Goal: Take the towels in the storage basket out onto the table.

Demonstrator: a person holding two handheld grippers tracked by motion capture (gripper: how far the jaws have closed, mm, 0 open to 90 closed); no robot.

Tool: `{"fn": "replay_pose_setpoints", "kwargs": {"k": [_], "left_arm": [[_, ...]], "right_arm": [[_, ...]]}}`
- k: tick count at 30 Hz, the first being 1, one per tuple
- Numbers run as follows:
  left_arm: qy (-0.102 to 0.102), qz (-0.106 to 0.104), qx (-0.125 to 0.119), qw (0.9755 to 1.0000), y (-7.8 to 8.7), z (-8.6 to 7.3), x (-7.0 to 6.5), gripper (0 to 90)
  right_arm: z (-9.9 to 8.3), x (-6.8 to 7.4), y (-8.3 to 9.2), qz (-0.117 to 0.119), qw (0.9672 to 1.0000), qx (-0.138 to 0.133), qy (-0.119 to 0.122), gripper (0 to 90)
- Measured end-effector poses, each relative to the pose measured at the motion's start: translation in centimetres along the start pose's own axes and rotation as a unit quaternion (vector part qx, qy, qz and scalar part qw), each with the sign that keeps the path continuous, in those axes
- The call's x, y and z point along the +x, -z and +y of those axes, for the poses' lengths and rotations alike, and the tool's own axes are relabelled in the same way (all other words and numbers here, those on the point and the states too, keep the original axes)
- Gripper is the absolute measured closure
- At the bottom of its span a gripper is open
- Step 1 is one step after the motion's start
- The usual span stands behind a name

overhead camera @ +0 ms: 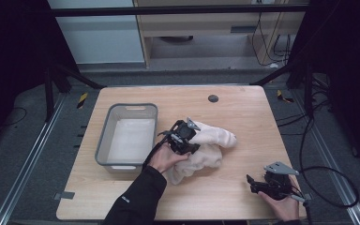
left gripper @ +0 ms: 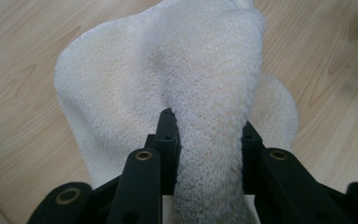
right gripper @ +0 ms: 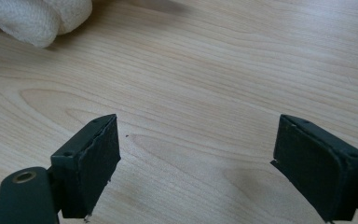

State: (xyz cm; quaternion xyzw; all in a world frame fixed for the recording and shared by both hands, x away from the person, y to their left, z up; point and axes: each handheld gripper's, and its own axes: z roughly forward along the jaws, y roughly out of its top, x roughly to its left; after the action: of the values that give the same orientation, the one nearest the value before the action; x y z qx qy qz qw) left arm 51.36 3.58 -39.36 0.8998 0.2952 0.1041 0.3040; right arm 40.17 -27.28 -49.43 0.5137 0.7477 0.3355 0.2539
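A cream terry towel (overhead camera: pixel 206 145) lies bunched on the wooden table (overhead camera: pixel 243 112), just right of a grey bin. My left gripper (overhead camera: pixel 192 140) is shut on a thick fold of the towel (left gripper: pixel 205 93), the cloth squeezed between both black jaws. In the left gripper view the rest of the towel spreads out over the wood ahead. My right gripper (overhead camera: pixel 252 183) rests near the table's front right edge, open, with bare wood between its pads (right gripper: pixel 98 163). A corner of the towel (right gripper: pixel 32 16) shows at the top left of the right gripper view.
A grey plastic bin (overhead camera: pixel 104 136) stands on the left part of the table, with something white lying flat inside. A small dark round cap (overhead camera: pixel 213 98) sits near the table's far edge. A black cable (overhead camera: pixel 333 187) loops off the right side.
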Motion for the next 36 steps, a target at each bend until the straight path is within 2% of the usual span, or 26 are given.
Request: {"fn": "replay_pose_setpoints", "kwargs": {"k": [3, 7, 15, 23, 28, 36], "left_arm": [[0.0, 0.003, 0.003, 1.0, -0.4, -0.3, 0.1, 68.0], [0.009, -0.004, 0.003, 0.9999, -0.9, -0.7, 0.3, 66.0], [0.005, -0.001, 0.012, 0.9999, -1.8, -1.6, 0.2, 58.7], [0.008, -0.006, 0.009, 0.9999, -1.9, -2.1, 0.4, 43.1], [0.008, -0.003, -0.004, 1.0, -1.1, -2.3, 0.3, 31.9], [0.01, 0.004, -0.042, 0.9991, 1.6, -3.0, 0.3, 27.1]], "right_arm": [[0.0, 0.0, 0.0, -0.002, 1.0, 0.0, 0.004, 14.1], [0.0, 0.0, 0.0, -0.001, 1.0, -0.001, 0.003, 14.1], [0.0, 0.0, -0.1, -0.001, 1.0, 0.001, 0.003, 13.8], [0.0, 0.0, -0.1, -0.002, 1.0, 0.001, 0.003, 13.5], [0.0, 0.0, -0.1, -0.003, 1.0, 0.002, 0.003, 13.3], [0.0, 0.0, -0.1, -0.004, 1.0, 0.001, 0.003, 13.2]]}}
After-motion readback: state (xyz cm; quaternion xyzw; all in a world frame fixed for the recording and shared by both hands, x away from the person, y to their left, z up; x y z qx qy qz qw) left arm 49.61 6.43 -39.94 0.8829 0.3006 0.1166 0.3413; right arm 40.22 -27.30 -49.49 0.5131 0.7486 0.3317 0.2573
